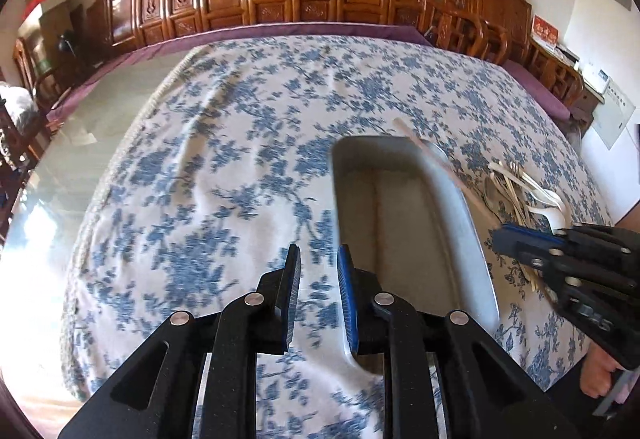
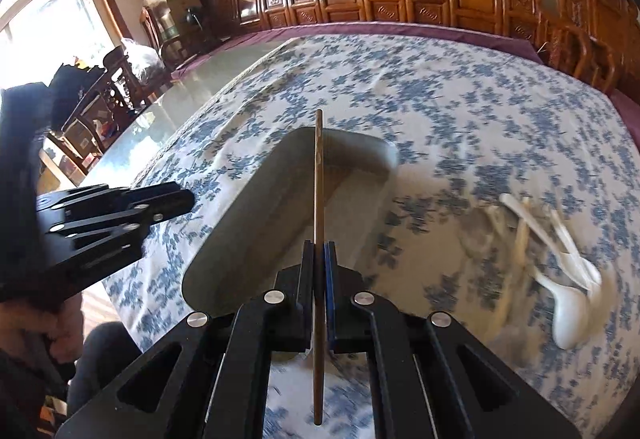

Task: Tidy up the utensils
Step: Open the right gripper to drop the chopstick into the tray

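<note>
The left gripper [image 1: 319, 281] has its jaws slightly parted, nothing between them, beside the grey rectangular metal tray [image 2: 256, 207]. The right gripper [image 2: 319, 289] has its jaws clamped on a thin brown wooden chopstick [image 2: 318, 175] reaching ahead over the tray.

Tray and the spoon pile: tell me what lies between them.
Only bare flowered tablecloth lies between the tray and the spoon pile, seen in the right wrist view.
</note>
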The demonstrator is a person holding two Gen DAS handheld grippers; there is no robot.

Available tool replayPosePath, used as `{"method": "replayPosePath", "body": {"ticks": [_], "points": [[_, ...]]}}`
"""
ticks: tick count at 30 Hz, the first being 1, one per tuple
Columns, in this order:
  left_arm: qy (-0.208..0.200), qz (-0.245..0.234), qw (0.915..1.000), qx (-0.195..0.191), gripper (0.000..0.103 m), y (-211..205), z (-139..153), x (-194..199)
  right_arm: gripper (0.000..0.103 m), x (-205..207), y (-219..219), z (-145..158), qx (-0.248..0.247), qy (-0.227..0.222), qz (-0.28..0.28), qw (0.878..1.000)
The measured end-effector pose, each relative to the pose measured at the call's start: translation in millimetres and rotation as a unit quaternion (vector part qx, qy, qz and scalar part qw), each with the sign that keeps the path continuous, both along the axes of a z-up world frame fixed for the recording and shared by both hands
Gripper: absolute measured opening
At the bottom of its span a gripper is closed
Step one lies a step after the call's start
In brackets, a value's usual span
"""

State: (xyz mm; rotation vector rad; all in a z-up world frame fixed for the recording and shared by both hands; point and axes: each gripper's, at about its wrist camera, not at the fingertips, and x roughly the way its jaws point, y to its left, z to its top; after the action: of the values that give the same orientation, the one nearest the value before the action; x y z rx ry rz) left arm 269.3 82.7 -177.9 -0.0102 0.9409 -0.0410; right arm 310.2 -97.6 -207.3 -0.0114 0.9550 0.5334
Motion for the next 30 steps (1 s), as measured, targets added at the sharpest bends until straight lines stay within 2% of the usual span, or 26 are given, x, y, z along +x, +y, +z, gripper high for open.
{"method": "replayPosePath", "body": {"ticks": [6, 17, 25, 28, 30], "points": [[-0.015, 0.006, 0.9999, 0.004, 0.017, 20.8, 9.9, -10.2, 0.006, 17.2, 24.7, -14.2, 0.004, 0.029, -0.006, 1.0], [-0.01, 0.009, 0.9999, 0.001, 0.017, 38.1, 1.2, -15.6, 0.006, 30.6, 44.0, -42.3, -0.014, 0.071, -0.02, 0.997], [-0.013, 0.008, 0.9999, 0.0, 0.018, 36.4, 3.9, -18.3, 0.009, 30.0, 44.3, -45.6, -0.006, 0.06, -0.017, 0.998], [-0.014, 0.004, 0.9999, 0.003, 0.018, 32.2, 4.6, -19.9, 0.009, 26.3, 39.1, -37.5, 0.0, 0.047, -0.011, 0.999], [-0.017, 0.001, 0.9999, 0.002, 0.019, 28.8, 6.5, -21.5, 0.009, 17.9, 25.2, -21.7, 0.005, 0.021, -0.008, 1.0]]}}
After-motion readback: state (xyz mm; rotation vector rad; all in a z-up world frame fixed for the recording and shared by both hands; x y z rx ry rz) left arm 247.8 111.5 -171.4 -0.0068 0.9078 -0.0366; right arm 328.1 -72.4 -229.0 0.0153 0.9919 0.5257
